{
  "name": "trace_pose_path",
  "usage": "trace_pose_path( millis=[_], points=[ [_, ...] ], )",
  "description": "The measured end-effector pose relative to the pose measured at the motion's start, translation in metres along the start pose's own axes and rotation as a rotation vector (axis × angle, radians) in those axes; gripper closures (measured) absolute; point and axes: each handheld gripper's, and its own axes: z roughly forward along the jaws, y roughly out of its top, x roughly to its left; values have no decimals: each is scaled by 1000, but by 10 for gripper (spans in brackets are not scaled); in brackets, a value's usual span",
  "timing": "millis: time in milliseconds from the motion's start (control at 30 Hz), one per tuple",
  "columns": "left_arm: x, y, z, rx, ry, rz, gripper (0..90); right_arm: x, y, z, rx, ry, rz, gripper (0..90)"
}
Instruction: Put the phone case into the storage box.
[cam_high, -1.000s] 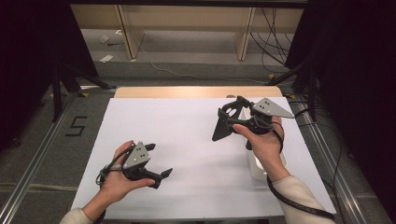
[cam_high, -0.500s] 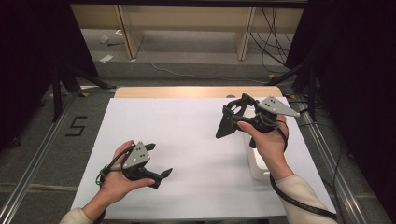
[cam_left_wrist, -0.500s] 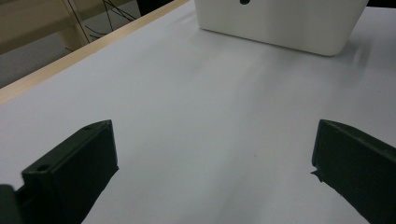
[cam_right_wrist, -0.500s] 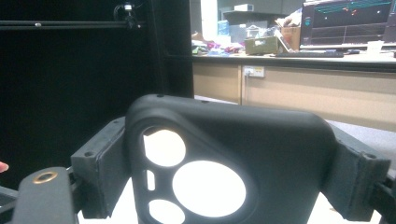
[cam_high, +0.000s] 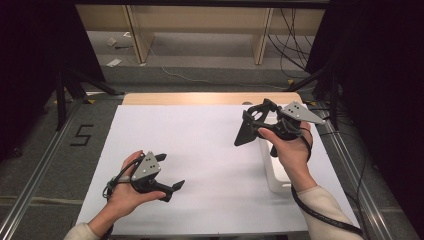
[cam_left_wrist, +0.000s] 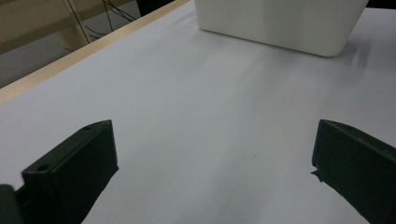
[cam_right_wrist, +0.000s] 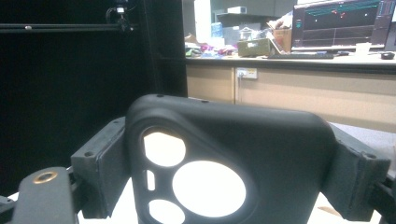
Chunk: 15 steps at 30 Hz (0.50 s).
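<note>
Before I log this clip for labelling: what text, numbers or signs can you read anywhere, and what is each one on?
"5": black digit marked on the grey floor left of the table.
Monitor at the back of the right gripper view: coloured lines and text, too small and blurred to read.
Phone case held in the right gripper: no lettering visible.
White bin: no label visible.

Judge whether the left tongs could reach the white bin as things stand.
Probably yes. The left tongs are open and empty, and only bare white table lies between them and the white bin ahead.
</note>
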Motion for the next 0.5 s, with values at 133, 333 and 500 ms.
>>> trace_pose_path(
  millis=[133,333,500],
  points=[
    [0,0,0,0,0,0,0,-2,1,-1,-2,-6,-1,158],
    [0,0,0,-1,0,0,0,-4,2,-2,-4,-14,5,158],
    [0,0,0,-1,1,-1,0,-7,3,-4,-12,-25,2,158]
  ],
)
